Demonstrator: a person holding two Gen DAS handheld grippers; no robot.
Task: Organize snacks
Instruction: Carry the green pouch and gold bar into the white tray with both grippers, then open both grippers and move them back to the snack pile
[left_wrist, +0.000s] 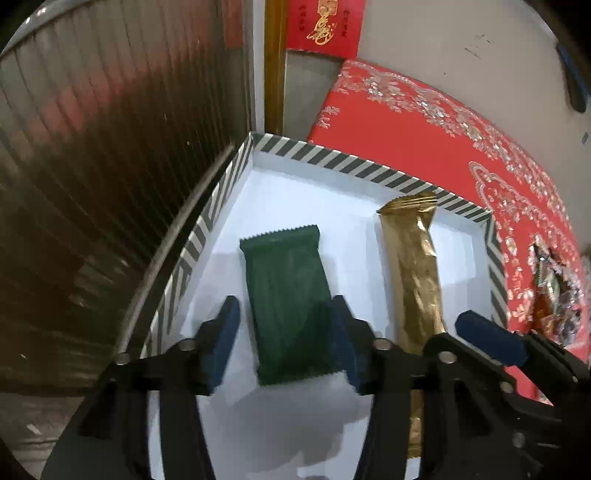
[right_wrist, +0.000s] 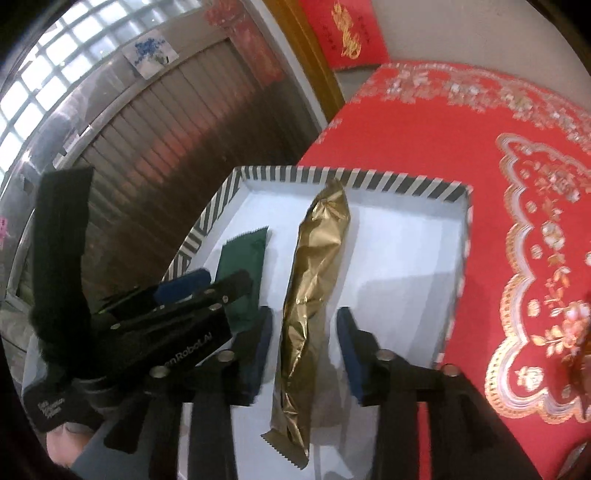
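A white box with a striped rim (left_wrist: 354, 166) (right_wrist: 406, 184) sits on a red cloth. A dark green snack packet (left_wrist: 284, 295) (right_wrist: 243, 258) lies flat inside it at the left. A long gold snack packet (left_wrist: 413, 266) (right_wrist: 314, 288) lies inside beside it, on the right. My left gripper (left_wrist: 284, 332) is open above the green packet's near end, one finger on each side. My right gripper (right_wrist: 306, 350) is open over the gold packet, fingers on either side of it. One blue pad of the right gripper (left_wrist: 487, 339) shows in the left wrist view.
The red patterned tablecloth (left_wrist: 461, 147) (right_wrist: 517, 221) extends to the right of the box. More wrapped snacks (left_wrist: 554, 295) lie on the cloth at the far right. A dark ribbed shutter (left_wrist: 92, 184) stands just left of the box. A red paper sign (right_wrist: 347, 33) hangs behind.
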